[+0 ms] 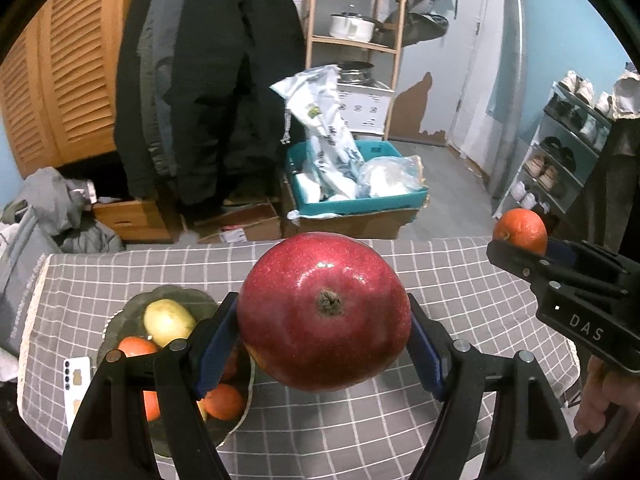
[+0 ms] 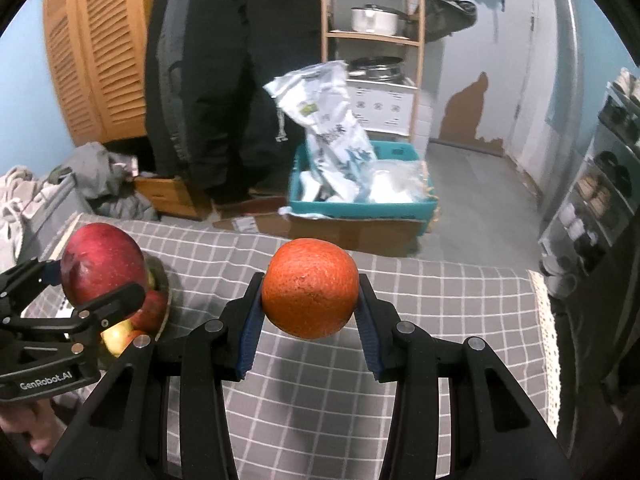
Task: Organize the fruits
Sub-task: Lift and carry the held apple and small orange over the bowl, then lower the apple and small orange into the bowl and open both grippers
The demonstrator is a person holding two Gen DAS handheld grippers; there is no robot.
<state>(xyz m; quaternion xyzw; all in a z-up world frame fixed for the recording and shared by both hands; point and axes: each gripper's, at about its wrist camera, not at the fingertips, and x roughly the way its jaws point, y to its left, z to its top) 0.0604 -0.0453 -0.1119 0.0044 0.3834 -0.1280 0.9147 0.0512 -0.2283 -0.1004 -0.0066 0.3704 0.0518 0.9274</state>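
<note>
Both grippers are holding fruit above the checked tablecloth [image 2: 420, 292].

The left gripper [image 1: 324, 320] is clamping a red apple [image 1: 324, 312] beside the fruit bowl [image 1: 180, 296] at left; the right gripper [image 2: 310, 300] is gripping an orange [image 2: 311, 288], held level.

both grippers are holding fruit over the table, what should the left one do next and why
Probably swing the left gripper left and lower its red apple toward the bowl. The apple is clamped clear above the checked tablecloth, and the bowl beside it already holds other fruit. The right gripper holds an orange well away from it.
</note>
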